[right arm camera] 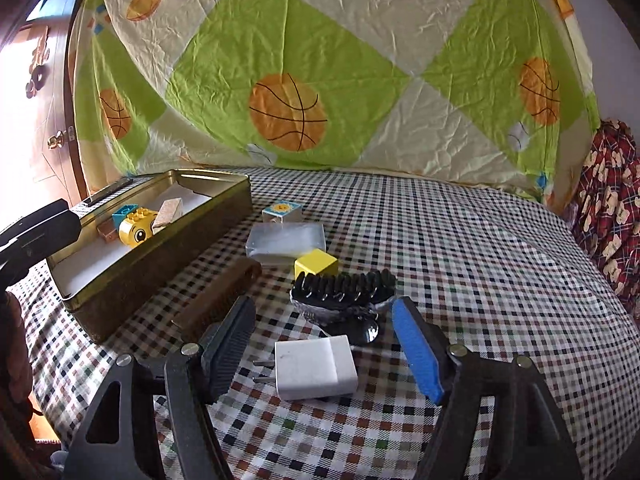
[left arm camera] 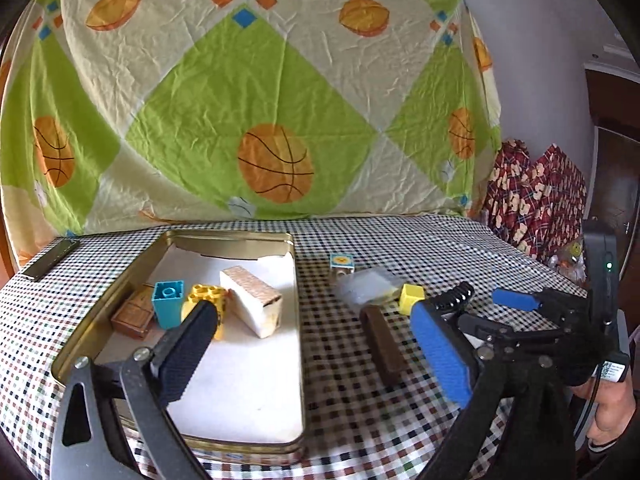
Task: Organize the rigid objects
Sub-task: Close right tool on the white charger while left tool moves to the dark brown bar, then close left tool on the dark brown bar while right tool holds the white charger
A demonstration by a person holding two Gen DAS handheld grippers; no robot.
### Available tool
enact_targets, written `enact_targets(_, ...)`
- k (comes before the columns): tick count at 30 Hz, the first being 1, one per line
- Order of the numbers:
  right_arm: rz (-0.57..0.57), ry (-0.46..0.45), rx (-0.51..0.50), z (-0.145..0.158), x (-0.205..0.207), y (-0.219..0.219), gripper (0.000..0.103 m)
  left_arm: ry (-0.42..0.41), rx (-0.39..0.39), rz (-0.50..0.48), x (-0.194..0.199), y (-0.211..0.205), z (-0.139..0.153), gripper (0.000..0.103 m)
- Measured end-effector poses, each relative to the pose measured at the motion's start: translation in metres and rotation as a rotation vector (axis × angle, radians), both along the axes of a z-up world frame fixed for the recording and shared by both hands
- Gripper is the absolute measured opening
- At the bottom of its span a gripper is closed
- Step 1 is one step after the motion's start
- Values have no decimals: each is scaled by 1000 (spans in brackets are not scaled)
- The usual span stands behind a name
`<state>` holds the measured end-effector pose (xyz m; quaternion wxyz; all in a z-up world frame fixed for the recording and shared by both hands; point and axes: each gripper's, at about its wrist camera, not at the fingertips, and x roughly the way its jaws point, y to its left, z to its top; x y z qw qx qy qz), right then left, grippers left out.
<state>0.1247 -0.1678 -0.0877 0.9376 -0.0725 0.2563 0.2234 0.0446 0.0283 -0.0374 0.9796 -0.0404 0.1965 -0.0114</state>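
- Bedsheet (left arm camera: 256, 92) printed with basketballs on green and cream diamonds hangs as a backdrop behind the scene.
- Checked cloth covers the tabletop (right arm camera: 460, 248), where a person works with a claw in each hand.
- Gold tin (left arm camera: 298, 320) lies open at the left of the tabletop, lined in white; it holds a pale oblong block (left arm camera: 252, 300), a yellow toy brick with an eye (right arm camera: 138, 228), a teal brick (left arm camera: 168, 302) and a small brown piece (left arm camera: 134, 314) grouped at its far end.
- Left claw (left arm camera: 316, 344) stands wide open and holds nothing: its dark finger sits over the tin, its blue one over the cloth outside the tin's wall.
- Right claw (right arm camera: 324, 350) is parted with nothing gripped; a white plug adapter (right arm camera: 316, 368) lies flat on the cloth between its fingers, clear of both pads.
- Brown bar (left arm camera: 384, 344) lies on the cloth just beside the tin.
- Black hair clip (right arm camera: 344, 292) with comb teeth sits just beyond the adapter.
- Clear plastic box (right arm camera: 286, 240) rests farther back, a yellow cube (right arm camera: 316, 264) touching its near edge.
- Small blue-topped cube (right arm camera: 282, 212) with a sun face stands just behind the clear box.
- Dark flat object (left arm camera: 50, 260) lies at the tabletop's far left edge; what it is cannot be made out.
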Motion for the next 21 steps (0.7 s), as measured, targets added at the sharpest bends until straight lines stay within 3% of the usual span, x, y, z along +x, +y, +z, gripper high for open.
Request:
enact_targets(5, 28, 35, -30, -9, 2, 4, 73, 63, 20, -62, 10, -24, -12, 99)
enact_targets(7, 57, 91, -53, -13, 8, 9, 73, 88, 30, -81, 14, -32, -16, 99)
enact_targets(13, 91, 168, -111, -24, 16, 19, 73, 114, 32, -86, 18, -36, -21, 99)
enact_targets(15, 83, 188, -124, -27, 19, 21, 65, 118, 29, -88, 18, -35, -21, 99)
enact_targets(21, 42, 182, -79, -26, 23, 13, 64, 138, 43, -115, 24, -43, -24, 98)
